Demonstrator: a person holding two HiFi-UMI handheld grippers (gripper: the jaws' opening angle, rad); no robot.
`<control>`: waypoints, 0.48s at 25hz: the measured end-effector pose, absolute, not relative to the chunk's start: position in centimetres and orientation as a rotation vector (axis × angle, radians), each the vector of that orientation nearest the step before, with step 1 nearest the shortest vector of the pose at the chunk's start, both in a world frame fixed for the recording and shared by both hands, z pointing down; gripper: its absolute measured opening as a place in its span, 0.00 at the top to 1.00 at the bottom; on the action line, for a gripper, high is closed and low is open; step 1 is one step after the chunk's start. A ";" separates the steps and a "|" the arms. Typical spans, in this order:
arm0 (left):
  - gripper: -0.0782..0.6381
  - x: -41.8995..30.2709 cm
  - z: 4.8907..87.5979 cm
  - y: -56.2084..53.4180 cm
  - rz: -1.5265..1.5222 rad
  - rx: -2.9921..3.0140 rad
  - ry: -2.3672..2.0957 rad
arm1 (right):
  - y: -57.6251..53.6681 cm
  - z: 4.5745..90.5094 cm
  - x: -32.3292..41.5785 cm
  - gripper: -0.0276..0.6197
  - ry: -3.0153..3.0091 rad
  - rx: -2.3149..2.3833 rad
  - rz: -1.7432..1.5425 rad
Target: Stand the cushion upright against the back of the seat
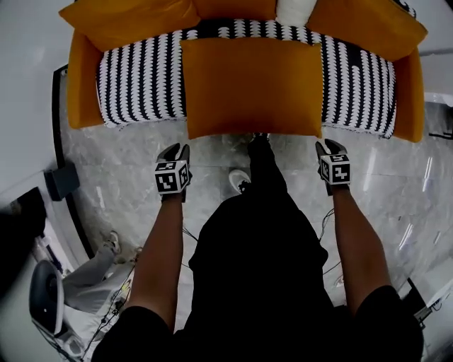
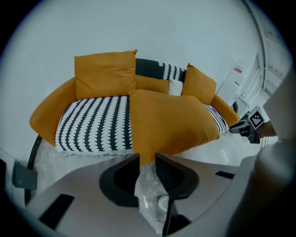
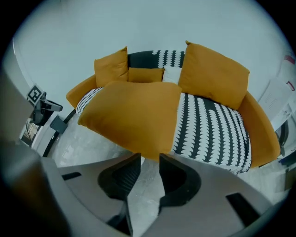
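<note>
A large orange cushion (image 1: 251,85) lies flat on the middle of the sofa's black-and-white seat (image 1: 141,78), its front edge hanging over the seat's front. In the left gripper view the cushion (image 2: 171,120) has its near corner just beyond my left gripper (image 2: 147,159), whose jaws stand apart with nothing between them. My right gripper (image 3: 150,159) is likewise open just short of the cushion (image 3: 134,111). From the head view the left gripper (image 1: 175,150) and right gripper (image 1: 331,146) hover over the floor, a little in front of the cushion's two front corners.
Orange back cushions (image 1: 131,18) (image 1: 364,21) stand at the sofa's rear corners, with a small orange cushion (image 1: 233,7) and a white one (image 1: 296,10) between them. The person's leg and shoe (image 1: 241,180) are on the marble floor. A grey box (image 1: 62,180) and equipment (image 1: 49,304) sit left.
</note>
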State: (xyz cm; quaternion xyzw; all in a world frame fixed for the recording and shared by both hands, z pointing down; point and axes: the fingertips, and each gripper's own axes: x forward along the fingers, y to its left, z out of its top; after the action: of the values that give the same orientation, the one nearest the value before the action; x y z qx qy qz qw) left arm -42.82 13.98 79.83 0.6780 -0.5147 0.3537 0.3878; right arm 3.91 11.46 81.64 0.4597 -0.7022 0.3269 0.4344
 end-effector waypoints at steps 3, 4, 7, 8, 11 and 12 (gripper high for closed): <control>0.72 -43.5 82.6 14.3 0.959 1.698 -1.271 | 11.8 84.0 4.5 0.76 -1.699 1.125 0.822; 0.71 -43.6 83.5 14.5 0.987 1.697 -1.250 | 11.9 84.7 4.8 0.76 -1.682 1.121 0.828; 0.69 -43.7 86.2 14.5 1.065 1.706 -1.195 | 12.3 86.8 5.5 0.74 -1.636 1.097 0.849; 0.69 -43.8 87.1 14.5 1.080 1.702 -1.178 | 12.3 87.4 5.6 0.74 -1.626 1.089 0.851; 0.65 -44.1 89.9 14.8 1.069 1.645 -1.137 | 12.4 88.9 5.7 0.72 -1.608 1.063 0.841; 0.63 -44.2 90.7 14.9 1.060 1.621 -1.131 | 12.4 89.3 5.7 0.71 -1.604 1.055 0.839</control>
State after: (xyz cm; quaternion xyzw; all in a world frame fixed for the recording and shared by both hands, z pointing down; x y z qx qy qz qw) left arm -44.16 14.89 90.71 0.6511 -0.4542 0.4257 0.4342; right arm 5.70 12.39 89.34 0.4363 -0.6630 0.3468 0.4998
